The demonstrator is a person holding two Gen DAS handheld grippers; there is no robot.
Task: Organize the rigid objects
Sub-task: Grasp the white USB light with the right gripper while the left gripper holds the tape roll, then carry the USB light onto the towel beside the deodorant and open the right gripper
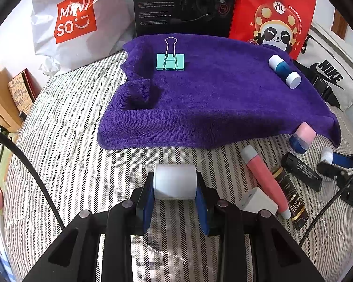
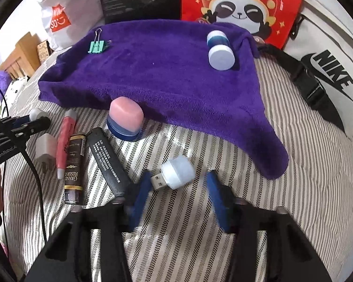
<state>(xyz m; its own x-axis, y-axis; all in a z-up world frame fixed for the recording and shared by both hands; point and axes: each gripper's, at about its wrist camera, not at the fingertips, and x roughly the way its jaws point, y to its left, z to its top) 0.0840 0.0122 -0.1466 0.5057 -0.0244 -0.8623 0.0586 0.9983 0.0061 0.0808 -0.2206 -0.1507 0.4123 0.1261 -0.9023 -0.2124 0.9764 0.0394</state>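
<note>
My left gripper (image 1: 174,188) is shut on a white cylinder (image 1: 174,183), held over the striped bedcover (image 1: 82,164) in front of the purple towel (image 1: 211,108). My right gripper (image 2: 178,179) stands open around a small white USB lamp (image 2: 177,175) that lies on the cover; its blue pads (image 2: 215,197) are not pressing on the lamp. On the towel lie a teal binder clip (image 1: 170,62) and a blue-and-white bottle (image 2: 220,49). A pink-capped blue jar (image 2: 126,119) rests at the towel's front edge.
Left of the right gripper lie a black bar (image 2: 108,162), a brown tube (image 2: 74,164), a pink tube (image 2: 64,141) and a white charger plug (image 2: 44,149). A Miniso bag (image 1: 75,18), black box (image 1: 183,2), red panda bag (image 1: 273,14) and Nike bag (image 2: 329,70) line the back.
</note>
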